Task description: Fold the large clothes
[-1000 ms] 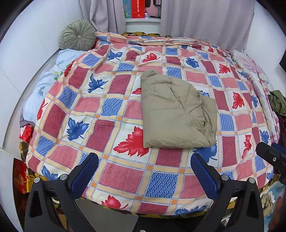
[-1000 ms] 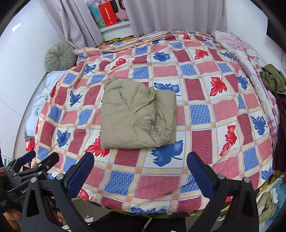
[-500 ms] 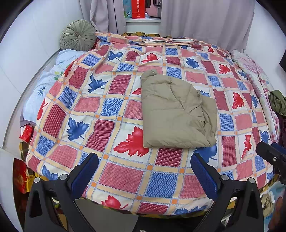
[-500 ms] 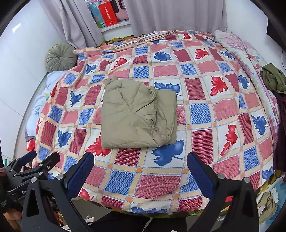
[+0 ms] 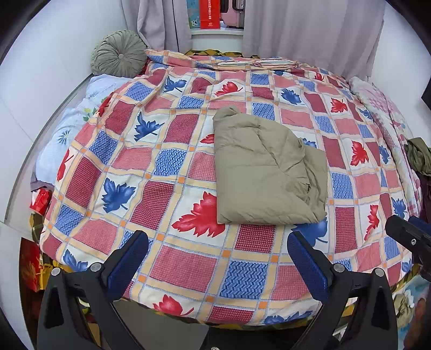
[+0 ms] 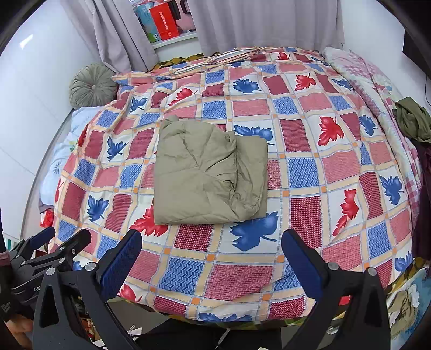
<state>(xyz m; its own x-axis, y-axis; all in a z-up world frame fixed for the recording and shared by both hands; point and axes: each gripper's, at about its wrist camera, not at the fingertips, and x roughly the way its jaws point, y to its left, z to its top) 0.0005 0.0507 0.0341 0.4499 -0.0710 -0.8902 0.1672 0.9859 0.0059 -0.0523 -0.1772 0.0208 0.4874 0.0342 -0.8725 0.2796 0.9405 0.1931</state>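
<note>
Both grippers, left gripper [image 5: 216, 254] and right gripper [image 6: 211, 253], hang wide and empty, unmoved over the past second (likewise the folded jacket [image 6: 208, 172]), so folding looks finished.

The folded garment [image 5: 266, 172] was a matt khaki cloth, softly creased and faintly puffy in appearance. The quilt [image 5: 172, 193] beneath it was printed cloth, matt, with a woven-looking texture in its red and blue squares. The round cushion [image 5: 120, 53] was grey-green cloth, pleated toward a central button, with a slight velvety sheen. The curtains [image 6: 258, 21] were plain grey cloth, matt, hanging in soft folds. The wall [image 5: 40, 70] was smooth, white and faintly glossy. The left gripper [image 5: 218, 262] and right gripper [image 6: 212, 262] had matt black plastic bodies, metal screw heads, and fingers [image 6: 122, 261] faced with finely textured blue pads.
</note>
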